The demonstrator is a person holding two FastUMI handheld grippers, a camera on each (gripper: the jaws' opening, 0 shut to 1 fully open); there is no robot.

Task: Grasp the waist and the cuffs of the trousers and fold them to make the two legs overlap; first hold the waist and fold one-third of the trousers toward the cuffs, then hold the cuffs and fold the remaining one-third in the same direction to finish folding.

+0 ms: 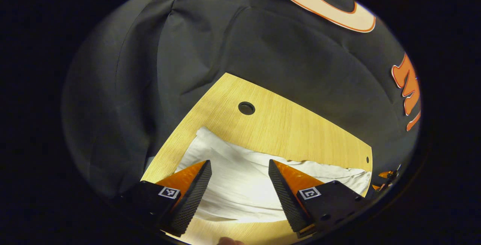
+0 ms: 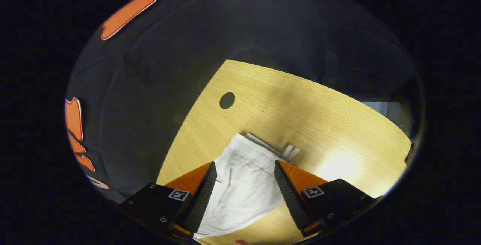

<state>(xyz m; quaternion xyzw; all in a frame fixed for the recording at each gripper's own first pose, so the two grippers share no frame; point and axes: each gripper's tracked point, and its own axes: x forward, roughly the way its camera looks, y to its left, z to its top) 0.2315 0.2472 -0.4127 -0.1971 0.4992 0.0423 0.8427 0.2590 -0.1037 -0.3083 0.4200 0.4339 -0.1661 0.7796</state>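
Trousers (image 1: pixel 244 185) flat on table (image 1: pixel 278 124), legs look overlapped. Left gripper (image 1: pixel 239 179) spread, empty. Right gripper (image 2: pixel 245 179) spread above waist (image 2: pixel 250 149). Next, likely: pinch waist, fold toward cuffs.

Trousers on the table, both grippers over them

In the left gripper view the trousers (image 1: pixel 244 179) lie on the table (image 1: pixel 285 128), nearer than the table's round hole (image 1: pixel 246 108); the left gripper (image 1: pixel 239 175) hangs spread above the trousers. In the right gripper view the waist (image 2: pixel 252 148) points toward that hole (image 2: pixel 227 100), between the parted fingers of the right gripper (image 2: pixel 245 179).
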